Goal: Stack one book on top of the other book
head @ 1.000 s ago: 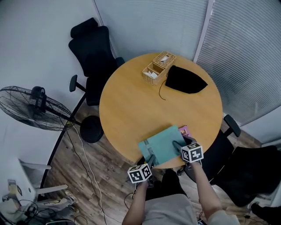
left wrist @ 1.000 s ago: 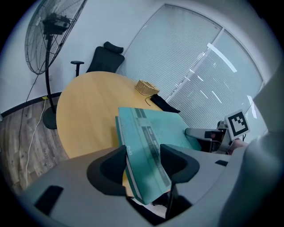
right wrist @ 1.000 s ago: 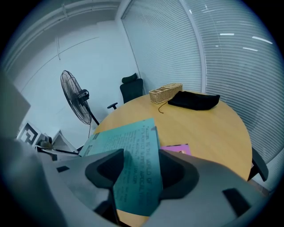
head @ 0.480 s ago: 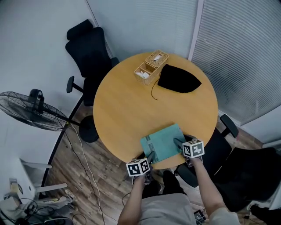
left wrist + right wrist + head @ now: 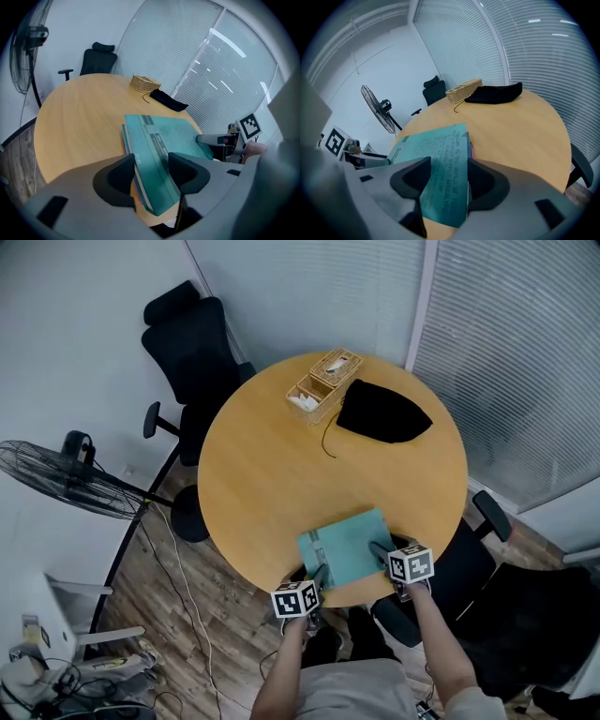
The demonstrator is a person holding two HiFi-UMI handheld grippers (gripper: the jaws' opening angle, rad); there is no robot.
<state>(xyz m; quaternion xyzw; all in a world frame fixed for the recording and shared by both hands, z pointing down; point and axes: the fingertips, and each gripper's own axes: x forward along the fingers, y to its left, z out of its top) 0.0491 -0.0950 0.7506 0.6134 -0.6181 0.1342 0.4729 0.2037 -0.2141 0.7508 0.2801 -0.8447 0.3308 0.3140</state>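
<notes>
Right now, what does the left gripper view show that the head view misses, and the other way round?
Left gripper view only: the edge of the pink book, peeking out beneath the teal book. Head view only: the person's forearms and the clutter on the floor at lower left. Both: the teal book, the round table, the wicker basket, the black pouch, the fan and the black chair.
</notes>
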